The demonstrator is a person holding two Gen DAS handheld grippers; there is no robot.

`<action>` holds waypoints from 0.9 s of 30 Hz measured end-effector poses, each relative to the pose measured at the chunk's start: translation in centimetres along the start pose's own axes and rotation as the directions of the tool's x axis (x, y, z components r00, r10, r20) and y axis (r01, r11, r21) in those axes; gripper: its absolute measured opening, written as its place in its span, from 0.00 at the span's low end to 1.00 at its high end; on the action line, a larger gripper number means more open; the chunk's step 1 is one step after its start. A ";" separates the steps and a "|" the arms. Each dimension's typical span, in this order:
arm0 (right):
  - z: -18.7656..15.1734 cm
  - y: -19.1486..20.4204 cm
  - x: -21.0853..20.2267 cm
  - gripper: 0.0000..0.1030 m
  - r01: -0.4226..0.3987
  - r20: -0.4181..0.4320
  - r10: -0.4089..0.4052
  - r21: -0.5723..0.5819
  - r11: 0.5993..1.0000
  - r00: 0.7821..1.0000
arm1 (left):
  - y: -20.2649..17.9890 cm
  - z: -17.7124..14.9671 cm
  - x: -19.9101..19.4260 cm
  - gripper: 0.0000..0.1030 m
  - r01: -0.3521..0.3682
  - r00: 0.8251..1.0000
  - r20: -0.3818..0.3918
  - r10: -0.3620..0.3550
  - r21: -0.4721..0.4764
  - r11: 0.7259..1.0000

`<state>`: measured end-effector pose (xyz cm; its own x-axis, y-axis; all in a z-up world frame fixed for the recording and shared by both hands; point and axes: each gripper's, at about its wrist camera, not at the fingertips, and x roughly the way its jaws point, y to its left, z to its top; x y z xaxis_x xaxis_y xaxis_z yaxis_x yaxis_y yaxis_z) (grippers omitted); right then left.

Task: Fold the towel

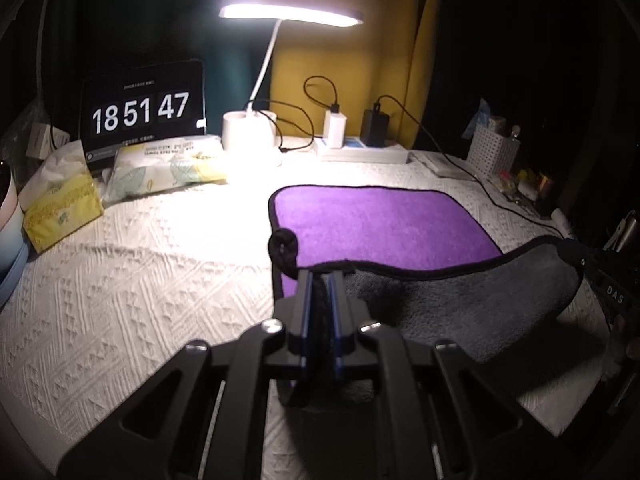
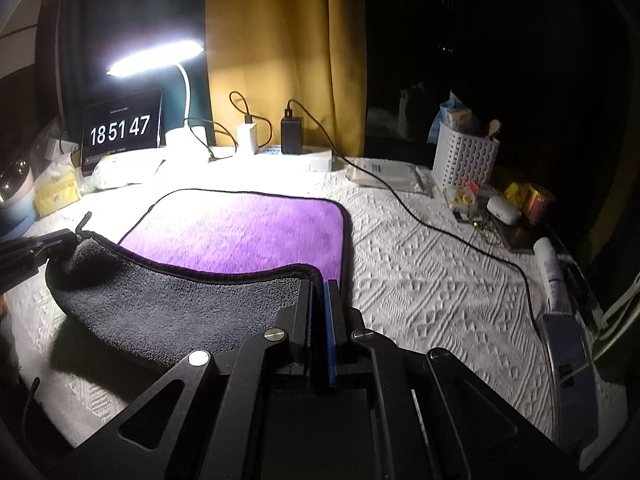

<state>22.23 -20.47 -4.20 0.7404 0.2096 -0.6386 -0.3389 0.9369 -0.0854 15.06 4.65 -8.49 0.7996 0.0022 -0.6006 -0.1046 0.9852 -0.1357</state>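
A towel, purple [image 1: 380, 228] on top and grey underneath with a black hem, lies on a white textured cloth [image 1: 140, 280]. Its near edge is lifted and turned over, showing the grey side [image 1: 460, 300]. My left gripper [image 1: 320, 280] is shut on the near left corner, where a black hanging loop [image 1: 283, 246] sticks up. My right gripper [image 2: 320, 286] is shut on the near right corner of the towel [image 2: 240, 232]. Each gripper shows at the edge of the other's view, the right one [image 1: 588, 264] and the left one [image 2: 48, 246].
At the back stand a lit desk lamp [image 1: 292, 14], a tablet clock [image 1: 142, 110], tissue packs [image 1: 60, 208], chargers with cables on a power strip [image 1: 360, 152], and a white basket [image 2: 466, 158]. Small items and a phone [image 2: 568, 360] lie at the right.
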 end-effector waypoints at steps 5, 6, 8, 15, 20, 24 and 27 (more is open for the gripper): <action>1.0 -0.1 0.1 0.06 0.009 0.020 -0.008 -0.012 1.000 1.000 | 0.1 1.1 0.2 0.08 0.000 1.000 0.024 0.000 0.009 1.000; 1.2 -0.1 0.2 0.06 0.010 0.024 -0.010 -0.014 1.000 1.000 | 0.2 1.4 0.3 0.08 0.001 1.000 0.027 -0.001 0.010 1.000; 1.7 -0.2 0.3 0.06 0.014 0.033 -0.013 -0.019 1.000 0.999 | 0.2 1.8 0.4 0.08 0.001 0.999 0.034 -0.002 0.012 1.000; 3.1 -0.3 0.8 0.06 0.023 0.058 -0.021 -0.033 0.999 0.998 | 0.3 3.2 0.9 0.08 -0.003 0.998 0.058 0.002 0.017 1.000; 4.1 -0.4 1.7 0.06 0.028 0.068 -0.025 -0.048 0.998 0.997 | 0.3 4.3 1.6 0.08 -0.005 0.997 0.071 0.004 0.021 1.000; 5.1 -0.5 2.7 0.06 0.035 0.077 -0.030 -0.058 0.998 0.997 | 0.5 5.2 2.4 0.08 -0.013 0.997 0.080 0.011 0.027 1.000; 5.8 -0.6 3.5 0.06 0.038 0.079 -0.033 -0.061 0.997 0.996 | 0.7 6.0 3.1 0.08 -0.014 0.997 0.081 0.011 0.027 1.000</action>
<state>28.40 -18.71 -1.93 0.7948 0.2005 -0.5727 -0.3458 0.9252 -0.1561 21.02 6.41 -5.76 0.8436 0.0272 -0.5363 -0.0993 0.9894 -0.1061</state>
